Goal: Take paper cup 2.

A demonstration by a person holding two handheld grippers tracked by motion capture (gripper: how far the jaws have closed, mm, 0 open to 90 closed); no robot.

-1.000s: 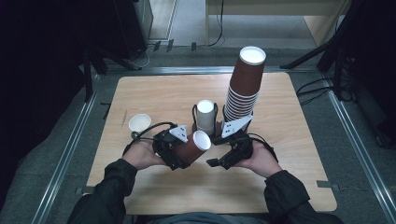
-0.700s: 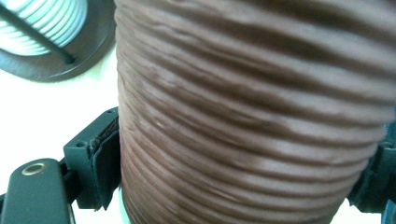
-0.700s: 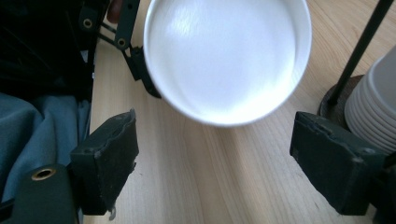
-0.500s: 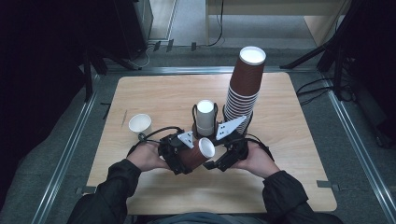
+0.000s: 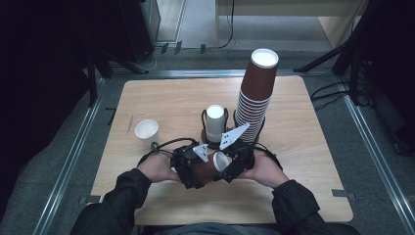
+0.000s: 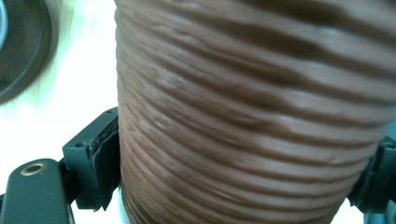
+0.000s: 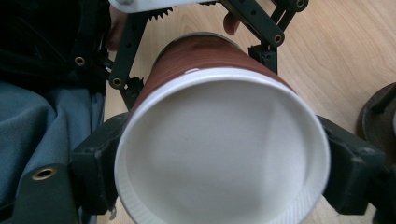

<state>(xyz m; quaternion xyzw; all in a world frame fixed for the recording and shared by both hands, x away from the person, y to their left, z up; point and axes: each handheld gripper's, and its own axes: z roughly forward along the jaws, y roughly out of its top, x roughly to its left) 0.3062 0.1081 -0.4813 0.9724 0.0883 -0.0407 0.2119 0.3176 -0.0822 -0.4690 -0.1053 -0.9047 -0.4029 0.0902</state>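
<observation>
A ribbed brown paper cup (image 5: 208, 169) with a white inside is held tilted above the table's front middle, between both hands. My left gripper (image 5: 198, 172) is shut on its ribbed wall (image 6: 243, 116), with a pad (image 6: 105, 170) pressed to each side. My right gripper (image 5: 229, 165) meets it from the right. In the right gripper view the cup's open mouth (image 7: 219, 154) faces the camera, my right gripper (image 7: 224, 175) has its jaws against both sides of the rim, and the left gripper's linkage (image 7: 126, 51) holds the base behind.
A tall leaning stack of brown cups (image 5: 254, 98) stands right of centre. A white-lined cup sits in a black wire holder (image 5: 215, 125) just behind the grippers. A small white cup (image 5: 147, 131) stands at the left. The wooden table (image 5: 303, 191) ends just behind the forearms.
My left gripper carried the brown cup a little right and toward the front. My right gripper drew in from beside the stack and closed around the cup's mouth end.
</observation>
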